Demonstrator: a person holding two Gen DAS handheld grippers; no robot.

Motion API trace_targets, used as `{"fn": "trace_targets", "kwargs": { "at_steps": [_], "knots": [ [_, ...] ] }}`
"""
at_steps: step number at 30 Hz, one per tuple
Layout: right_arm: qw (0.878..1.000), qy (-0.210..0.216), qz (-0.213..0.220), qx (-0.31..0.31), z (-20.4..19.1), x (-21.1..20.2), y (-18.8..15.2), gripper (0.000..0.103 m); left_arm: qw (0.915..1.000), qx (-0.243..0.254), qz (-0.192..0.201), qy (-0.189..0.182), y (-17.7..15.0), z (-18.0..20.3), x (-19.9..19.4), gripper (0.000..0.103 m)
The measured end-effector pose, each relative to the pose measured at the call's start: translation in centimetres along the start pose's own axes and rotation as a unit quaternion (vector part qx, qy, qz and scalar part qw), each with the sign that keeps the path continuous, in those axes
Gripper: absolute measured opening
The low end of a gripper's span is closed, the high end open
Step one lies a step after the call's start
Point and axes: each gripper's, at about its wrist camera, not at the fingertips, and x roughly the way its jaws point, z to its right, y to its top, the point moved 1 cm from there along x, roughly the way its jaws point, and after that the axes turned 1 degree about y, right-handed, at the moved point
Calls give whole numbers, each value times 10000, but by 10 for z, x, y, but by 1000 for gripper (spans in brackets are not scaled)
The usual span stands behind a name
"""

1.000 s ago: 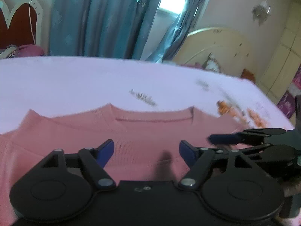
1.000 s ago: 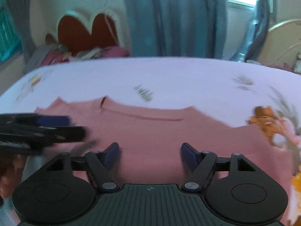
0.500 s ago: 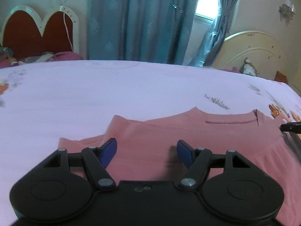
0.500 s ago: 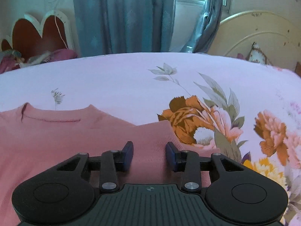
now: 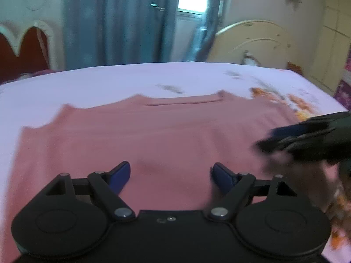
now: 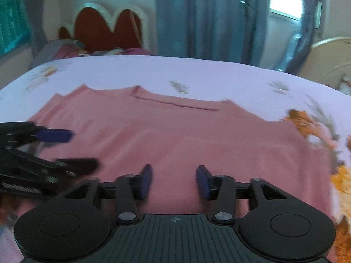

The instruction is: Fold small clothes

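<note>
Half a second ago the two grippers looked out at opposite shoulders of the garment; now both have swung back toward its middle, so I judge the sides are dealt with and a grasp along the near edge comes next. The left gripper (image 5: 170,173) and right gripper (image 6: 173,180) both stand with jaws apart, holding nothing. The pink sweater (image 5: 153,135) lies flat on the floral bedsheet (image 5: 109,76), neckline at twelve o'clock, sides squared, motion-blurred.

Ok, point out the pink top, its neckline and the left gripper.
pink top (image 5: 166,138): left wrist view, middle of the body.
neckline (image 6: 175,104): right wrist view, on the collar band.
left gripper (image 5: 170,173): left wrist view, midway between the open fingertips.
</note>
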Motion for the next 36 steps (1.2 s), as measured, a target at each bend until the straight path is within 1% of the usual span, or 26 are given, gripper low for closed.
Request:
{"fn": "trace_targets", "kwargs": {
  "at_steps": [2, 3, 4, 5, 6, 8, 9, 10, 11, 12, 15, 16, 18, 19, 20, 21, 22, 23, 24, 26, 27, 29, 31, 32, 34, 36],
  "knots": [
    [9985, -472, 38, 263, 25, -11, -5, 47, 9995, -244, 20, 198, -9, -31, -13, 85],
    [9960, -785, -60, 434, 42, -13, -10, 47, 9984, -378, 16, 413, -13, -44, -19, 84],
    [9925, -988, -149, 704, 63, -17, -16, 47, 9972, -442, -23, 595, -16, -55, -22, 83],
    [9900, -1037, -184, 940, 78, -21, -21, 47, 9970, -498, -16, 591, -19, -63, -26, 82],
    [9892, -992, -187, 1063, 84, -26, -25, 47, 9972, -551, 15, 502, -21, -66, -29, 82],
    [9893, -1063, -267, 962, 84, -30, -28, 47, 9971, -402, -57, 649, -20, -58, -28, 81],
    [9889, -1117, -240, 947, 81, -32, -28, 47, 9966, -339, -58, 746, -17, -49, -30, 78],
    [9884, -1170, -158, 958, 75, -38, -26, 47, 9971, -318, 36, 687, -15, -40, -35, 79],
    [9891, -1105, -38, 975, 68, -45, -24, 47, 9981, -312, 188, 493, -13, -30, -41, 80],
    [9912, -904, 71, 966, 60, -52, -23, 47, 9987, -288, 273, 334, -10, -19, -42, 82],
    [9977, -328, 131, 585, 11, -63, -24, 47, 9998, -47, 190, 14, -14, 20, -41, 81],
    [9992, -80, 93, 389, -8, -63, -27, 47, 9999, -24, 122, 1, -17, 28, -38, 81],
    [9998, 157, -52, 116, -37, -58, -37, 47, 9997, -47, -207, 127, -26, 40, -25, 82],
    [9996, 98, -273, 4, -47, -51, -46, 47, 9994, 91, -198, 260, -28, 46, -25, 81],
    [9993, -57, -352, -123, -53, -46, -51, 47, 9992, 188, -220, 282, -29, 50, -29, 80],
    [9992, -146, -283, -252, -60, -48, -54, 47, 9995, 181, -194, 189, -30, 51, -37, 77],
    [9993, -66, -297, -233, -64, -53, -53, 46, 9998, 114, -103, 144, -32, 51, -44, 76],
    [9996, 107, -233, -151, -66, -61, -53, 46, 9998, 78, -70, 149, -35, 50, -48, 77],
    [9996, 176, -175, -147, -69, -67, -53, 46, 9998, 59, -101, 180, -38, 48, -49, 78],
    [9992, 228, -290, -171, -71, -64, -59, 46, 9995, -4, -229, 228, -44, 49, -44, 79],
    [9988, 265, -393, -150, -72, -60, -62, 46, 9994, 14, -208, 262, -49, 49, -46, 79],
    [9986, 245, -375, -273, -74, -61, -67, 46, 9993, 63, -205, 293, -54, 47, -50, 79],
    [9986, 236, -401, -245, -67, -66, -69, 46, 9991, 44, -216, 369, -54, 40, -55, 79],
    [9989, 127, -400, -204, -59, -70, -71, 46, 9986, 52, -228, 473, -56, 33, -58, 79],
    [9990, -239, -383, -66, -34, -80, -76, 46, 9976, 13, -235, 657, -56, 14, -63, 79],
    [9976, -548, -396, 134, -4, -89, -84, 46, 9957, -145, -259, 873, -60, -9, -69, 79]
  ]
}}
